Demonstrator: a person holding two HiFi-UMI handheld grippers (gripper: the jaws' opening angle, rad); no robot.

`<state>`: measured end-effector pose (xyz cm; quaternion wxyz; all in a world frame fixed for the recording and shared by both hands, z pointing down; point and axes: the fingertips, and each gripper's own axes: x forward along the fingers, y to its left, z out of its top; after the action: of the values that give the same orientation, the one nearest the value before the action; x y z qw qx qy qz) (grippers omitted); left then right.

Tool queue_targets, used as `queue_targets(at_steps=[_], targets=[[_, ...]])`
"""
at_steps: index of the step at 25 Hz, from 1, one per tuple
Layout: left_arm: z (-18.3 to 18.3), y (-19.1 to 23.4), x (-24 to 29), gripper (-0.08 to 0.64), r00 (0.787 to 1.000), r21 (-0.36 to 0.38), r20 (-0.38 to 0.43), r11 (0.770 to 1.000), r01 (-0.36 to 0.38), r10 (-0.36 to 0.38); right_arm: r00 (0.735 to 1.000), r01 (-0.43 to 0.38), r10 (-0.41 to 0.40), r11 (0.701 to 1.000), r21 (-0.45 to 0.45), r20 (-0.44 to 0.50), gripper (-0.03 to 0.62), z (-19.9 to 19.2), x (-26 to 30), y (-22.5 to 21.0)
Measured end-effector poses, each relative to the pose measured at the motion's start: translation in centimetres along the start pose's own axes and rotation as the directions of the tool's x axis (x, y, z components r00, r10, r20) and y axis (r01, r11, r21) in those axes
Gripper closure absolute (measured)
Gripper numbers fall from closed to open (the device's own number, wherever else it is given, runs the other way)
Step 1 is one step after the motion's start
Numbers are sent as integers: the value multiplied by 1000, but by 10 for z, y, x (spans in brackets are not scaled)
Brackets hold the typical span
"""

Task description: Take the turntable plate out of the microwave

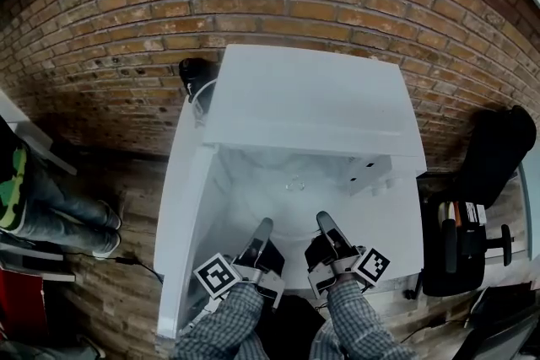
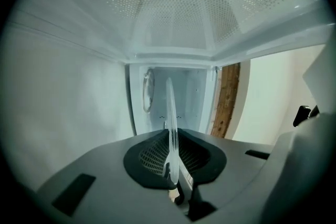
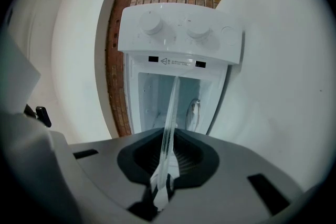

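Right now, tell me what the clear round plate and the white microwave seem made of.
The clear round turntable plate looks like glossy glass: see-through, bright edge. The white microwave seems smooth painted metal or plastic: even colour, soft sheen.

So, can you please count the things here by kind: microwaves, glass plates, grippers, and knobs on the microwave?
microwave: 1
glass plate: 1
grippers: 2 (left gripper, right gripper)
knobs: 2
total: 6

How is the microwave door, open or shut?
Open. The door stands swung out at the left of the microwave, and its white cavity with the glass plate shows from above.
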<state>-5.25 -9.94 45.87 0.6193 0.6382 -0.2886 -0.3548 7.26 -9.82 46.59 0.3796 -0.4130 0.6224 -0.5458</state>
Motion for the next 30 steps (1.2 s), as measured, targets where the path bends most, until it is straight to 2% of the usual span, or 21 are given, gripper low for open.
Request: queue_targets(at_steps=[9,21,30], targets=[[-38,-15,-30,522,1000,19,-11,1000,22,-22,1000,-6,6,1000,-5,-6,551,-7,-49,10],[-108,-34,-85,520,997,45,17,996,71,-72,998,-40,38,999,-35,-55,549,-14,-132,29],[-128,-48,-121,520,997,36,-5,997,71,-71,999,-37,36,999,-27,-13,549,-36,-174,40]])
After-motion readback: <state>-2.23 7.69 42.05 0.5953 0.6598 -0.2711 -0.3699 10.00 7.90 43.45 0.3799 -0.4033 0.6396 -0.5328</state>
